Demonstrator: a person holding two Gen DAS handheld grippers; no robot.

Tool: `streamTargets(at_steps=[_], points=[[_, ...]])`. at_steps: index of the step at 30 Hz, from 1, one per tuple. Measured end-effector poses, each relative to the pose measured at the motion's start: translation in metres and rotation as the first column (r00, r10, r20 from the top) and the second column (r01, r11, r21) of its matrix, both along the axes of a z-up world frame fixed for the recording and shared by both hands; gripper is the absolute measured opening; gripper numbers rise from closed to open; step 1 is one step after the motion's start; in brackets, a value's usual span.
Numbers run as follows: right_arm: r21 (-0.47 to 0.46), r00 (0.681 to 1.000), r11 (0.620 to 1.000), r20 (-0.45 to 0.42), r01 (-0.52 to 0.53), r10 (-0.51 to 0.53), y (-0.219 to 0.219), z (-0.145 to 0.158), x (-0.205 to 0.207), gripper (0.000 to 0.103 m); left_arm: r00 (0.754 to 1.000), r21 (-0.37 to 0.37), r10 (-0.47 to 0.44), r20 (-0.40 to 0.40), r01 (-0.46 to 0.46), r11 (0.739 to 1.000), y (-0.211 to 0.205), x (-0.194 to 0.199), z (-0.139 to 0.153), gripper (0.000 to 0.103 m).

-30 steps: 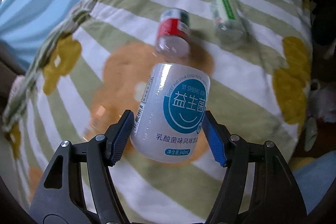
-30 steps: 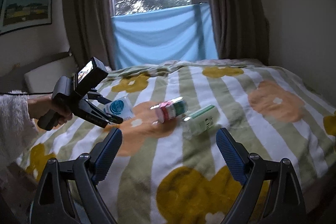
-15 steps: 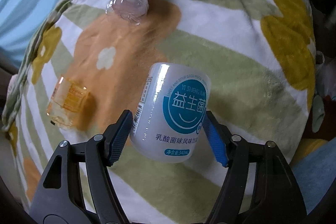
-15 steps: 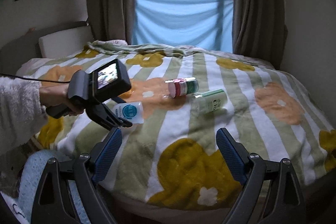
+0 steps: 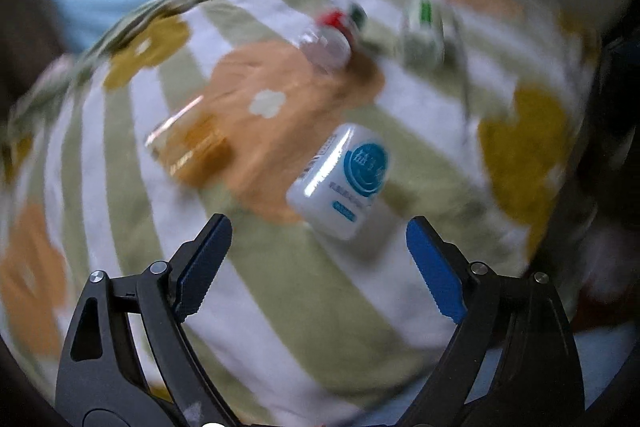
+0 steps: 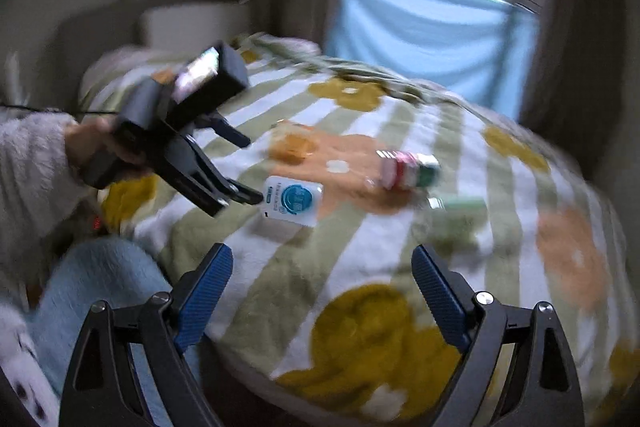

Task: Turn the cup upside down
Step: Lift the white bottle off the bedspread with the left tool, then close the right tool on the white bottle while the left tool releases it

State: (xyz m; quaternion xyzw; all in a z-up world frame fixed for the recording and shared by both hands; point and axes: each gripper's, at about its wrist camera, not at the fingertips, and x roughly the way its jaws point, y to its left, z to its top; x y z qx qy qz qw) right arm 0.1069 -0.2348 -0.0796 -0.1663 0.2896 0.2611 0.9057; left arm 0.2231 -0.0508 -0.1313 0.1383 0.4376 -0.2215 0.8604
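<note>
A white cup with a round blue logo stands on the striped flower blanket, also in the right wrist view. My left gripper is open and empty, pulled back a little from the cup; in the right wrist view it hovers just left of the cup. My right gripper is open and empty, above the near edge of the bed. Both views are blurred by motion.
On the blanket lie an orange cup, a red-and-green labelled clear cup and a green labelled clear cup. A blue cloth hangs under the window behind the bed.
My left gripper has opened and let go of the white cup, which now rests on the blanket. The left gripper has drawn back. The right gripper has swung leftward.
</note>
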Motion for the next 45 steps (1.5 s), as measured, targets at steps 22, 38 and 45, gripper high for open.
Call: streamTargets(at_steps=[22, 38, 45], points=[[-0.733, 0.701, 0.261, -0.388, -0.629, 0.599, 0.165, -0.109, 0.124, 0.089, 0.925, -0.365, 0.371, 0.084, -0.318, 0.875, 0.032, -0.113, -0.004, 0.103], [-0.721, 0.653, 0.109, -0.540, -0.685, 0.530, 0.195, -0.137, 0.150, 0.062, 0.935, -0.356, 0.352, 0.044, -0.314, 0.880, 0.030, -0.104, -0.014, 0.103], [-0.691, 0.658, 0.169, -0.541, -0.702, 0.523, 0.197, -0.126, 0.152, 0.057, 0.935, -0.353, 0.353, 0.041, -0.317, 0.880, 0.029, -0.104, -0.014, 0.103]])
